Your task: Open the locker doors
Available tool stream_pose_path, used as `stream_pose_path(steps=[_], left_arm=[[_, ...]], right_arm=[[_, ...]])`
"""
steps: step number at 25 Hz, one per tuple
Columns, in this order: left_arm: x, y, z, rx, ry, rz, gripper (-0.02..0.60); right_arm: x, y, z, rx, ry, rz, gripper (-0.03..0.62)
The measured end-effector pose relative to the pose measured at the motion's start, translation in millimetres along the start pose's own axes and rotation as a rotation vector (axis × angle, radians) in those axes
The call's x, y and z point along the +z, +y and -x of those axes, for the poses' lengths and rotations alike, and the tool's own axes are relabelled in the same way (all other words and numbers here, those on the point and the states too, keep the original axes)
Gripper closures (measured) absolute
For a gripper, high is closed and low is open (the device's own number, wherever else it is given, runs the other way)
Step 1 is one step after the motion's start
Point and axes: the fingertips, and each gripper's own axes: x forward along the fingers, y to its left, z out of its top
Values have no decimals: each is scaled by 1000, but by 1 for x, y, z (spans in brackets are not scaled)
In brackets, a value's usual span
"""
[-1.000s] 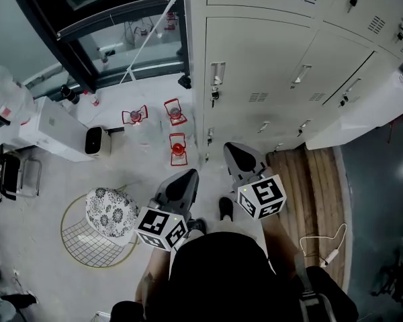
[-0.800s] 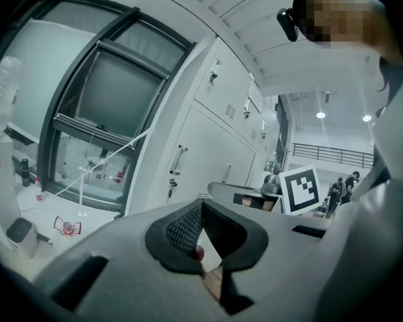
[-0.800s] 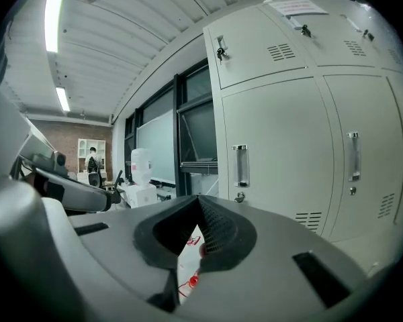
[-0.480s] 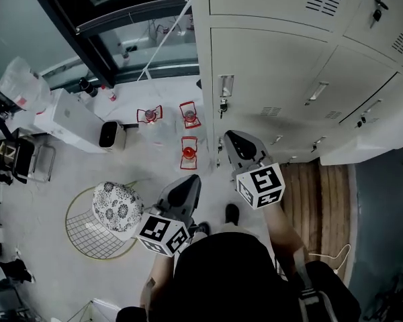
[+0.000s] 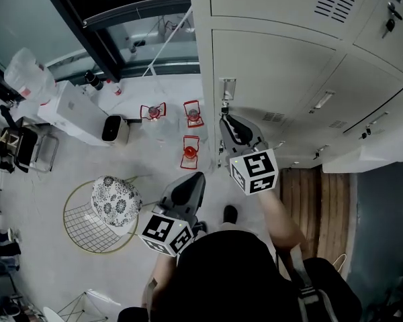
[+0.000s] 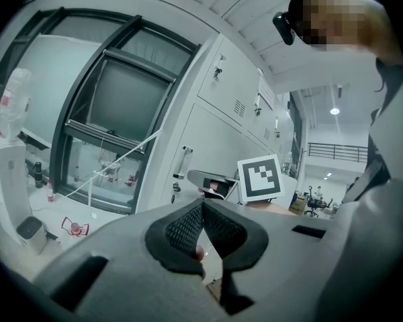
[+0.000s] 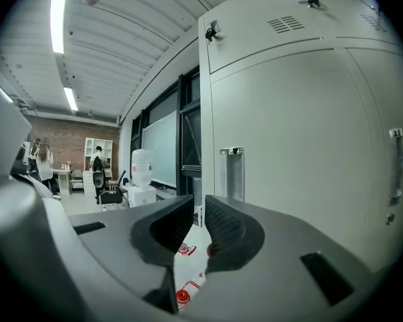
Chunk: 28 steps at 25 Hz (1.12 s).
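Two claws: both are held out at about chest height in front of the tall pale grey metal locker bank (image 5: 302, 19).
Right claw (image 5: 227, 121): its black ribbed pads stand a narrow gap apart, having just been opening; nothing is between them. In the right gripper view the right claw (image 7: 198, 206) points at the left edge of the lockers.
Left claw (image 5: 191, 180): lower and further back, over the pale floor (image 5: 154, 159). In the left gripper view the left claw (image 6: 203, 206) has its tips pressed together and holds nothing.
Locker door (image 5: 275, 66): closed, flush with its neighbours; it fills the right of the right gripper view (image 7: 302, 133).
Upright silver bar handle (image 5: 228, 88): on the door's left edge, just beyond the right claw's tips and apart from them (image 7: 232, 173).
Floor items: three small red wire-framed lanterns (image 5: 190, 147) stand near the lockers' corner; a round gold wire stool with a patterned cushion (image 5: 113, 203) is left of the left claw.
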Motion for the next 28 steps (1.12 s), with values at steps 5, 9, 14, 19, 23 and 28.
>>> stream_pose_path(steps=[5,9,14,19,23,28], left_arm=[[2,-2,-4,27,-10,-2,565],[1,-4,-9,44,-6,-12,565],[0,-10,-16,53,-6,-19,565],[-2,-16,-20,63,-2,-23,565],[-3,-16,-21,72,0,-23,565],[-5,-16,-18,85,11,-34,565]], right_arm=[[0,-9,-12,9,-4,9,536],[4,-17,-20,6,-14,14,530],[7,-24,-27,6,-18,8,515],[9,-28,-36,7,-20,10,504],[10,-32,-43,-1,-19,10,502],[10,-33,-51,-3,-17,9,499]])
